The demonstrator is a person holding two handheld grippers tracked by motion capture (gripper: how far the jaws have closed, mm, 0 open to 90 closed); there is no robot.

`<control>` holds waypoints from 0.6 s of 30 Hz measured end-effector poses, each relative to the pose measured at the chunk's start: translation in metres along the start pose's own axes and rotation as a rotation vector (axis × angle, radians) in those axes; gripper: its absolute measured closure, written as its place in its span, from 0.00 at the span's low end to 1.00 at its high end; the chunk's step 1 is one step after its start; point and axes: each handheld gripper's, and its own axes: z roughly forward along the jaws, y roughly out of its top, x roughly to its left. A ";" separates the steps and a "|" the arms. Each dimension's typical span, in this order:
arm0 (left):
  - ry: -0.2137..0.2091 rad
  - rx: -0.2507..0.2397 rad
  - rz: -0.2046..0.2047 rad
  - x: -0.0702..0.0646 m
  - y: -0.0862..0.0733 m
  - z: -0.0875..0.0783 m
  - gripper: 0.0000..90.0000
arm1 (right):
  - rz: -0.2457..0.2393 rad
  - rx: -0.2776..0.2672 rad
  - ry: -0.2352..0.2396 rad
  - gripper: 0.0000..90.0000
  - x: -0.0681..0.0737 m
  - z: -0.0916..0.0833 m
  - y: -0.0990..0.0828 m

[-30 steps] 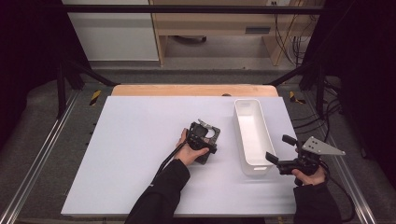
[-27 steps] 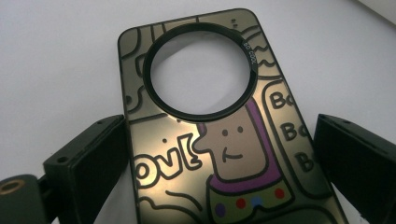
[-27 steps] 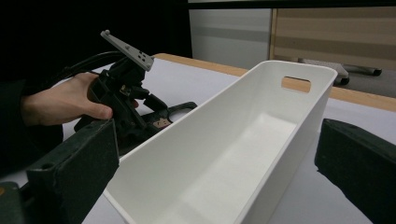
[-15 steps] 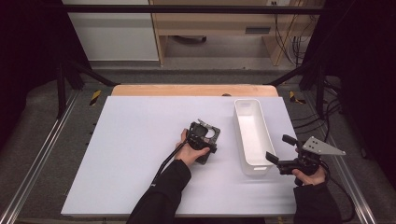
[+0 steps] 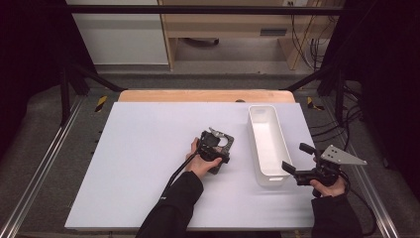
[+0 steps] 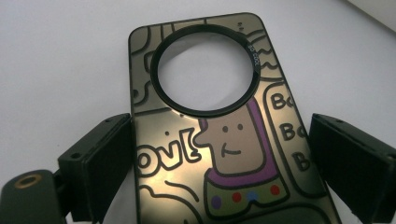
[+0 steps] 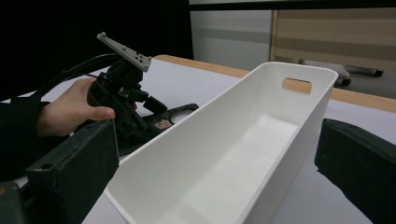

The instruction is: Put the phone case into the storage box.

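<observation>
Looking along my left gripper, I see its jaws spread apart to either side of a phone case that lies flat on the white counter, the left jaw close against its long edge, the right one with a gap, nothing clamped yet. I judge the case light, thin and somewhat flexible, with a glossy face that could slip, so I would pinch it across the two long edges below the camera hole rather than near the ring, where it is weakest. It is olive-gold with black cartoon outlines, a figure in a purple collar with coloured dots, bubble lettering and a large round black-rimmed cut-out at the top. In the high view it sits mid-counter, just left of the white bin. My right gripper hovers at the bin's near end, jaws wide and empty.
</observation>
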 end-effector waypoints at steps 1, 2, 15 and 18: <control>-0.001 -0.002 0.001 0.000 0.000 0.000 0.09 | 0.000 0.000 0.000 0.00 0.000 0.000 0.000; -0.001 -0.001 0.002 0.000 0.000 0.000 0.09 | 0.002 -0.001 0.000 0.00 0.000 0.000 0.000; 0.009 -0.010 0.019 0.002 -0.001 -0.003 0.12 | 0.002 -0.006 0.005 0.00 -0.001 -0.001 0.000; 0.010 -0.006 0.019 0.002 -0.001 -0.003 0.12 | 0.002 -0.005 0.006 0.00 0.000 -0.001 0.000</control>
